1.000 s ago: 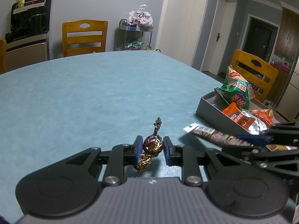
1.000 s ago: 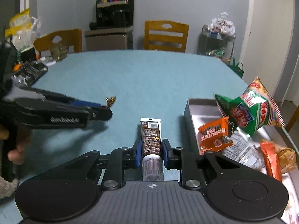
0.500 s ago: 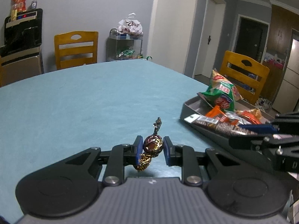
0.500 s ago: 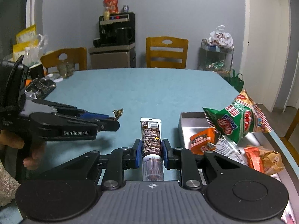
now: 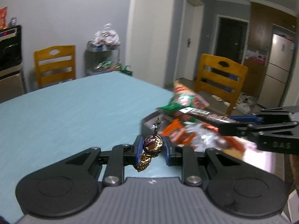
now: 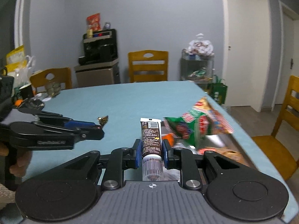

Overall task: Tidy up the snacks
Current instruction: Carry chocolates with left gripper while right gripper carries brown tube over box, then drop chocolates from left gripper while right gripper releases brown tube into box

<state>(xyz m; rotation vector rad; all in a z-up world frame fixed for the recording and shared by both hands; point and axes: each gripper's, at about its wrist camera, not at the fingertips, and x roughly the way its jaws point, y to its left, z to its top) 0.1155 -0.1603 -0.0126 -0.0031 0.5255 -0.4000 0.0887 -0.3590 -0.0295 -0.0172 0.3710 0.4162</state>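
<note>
Teal table [image 6: 121, 100] under both my tongs. Left gripper [image 5: 152, 146] clamped on foil-wrapped candy [image 5: 152, 145]; right gripper [image 6: 151, 150] clamped on brown tube [image 6: 151, 140]. Snack tray [image 5: 149, 124] at 2 o'clock, green chip bag [image 6: 194, 128] inside.

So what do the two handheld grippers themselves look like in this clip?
Both match: the left gripper and right gripper have black linkage arms, blue finger pads, silver pivot screws and a ribbed grey body with two round black discs. Blurred white lettering marks the side. No cables or sleeves visible.
</note>
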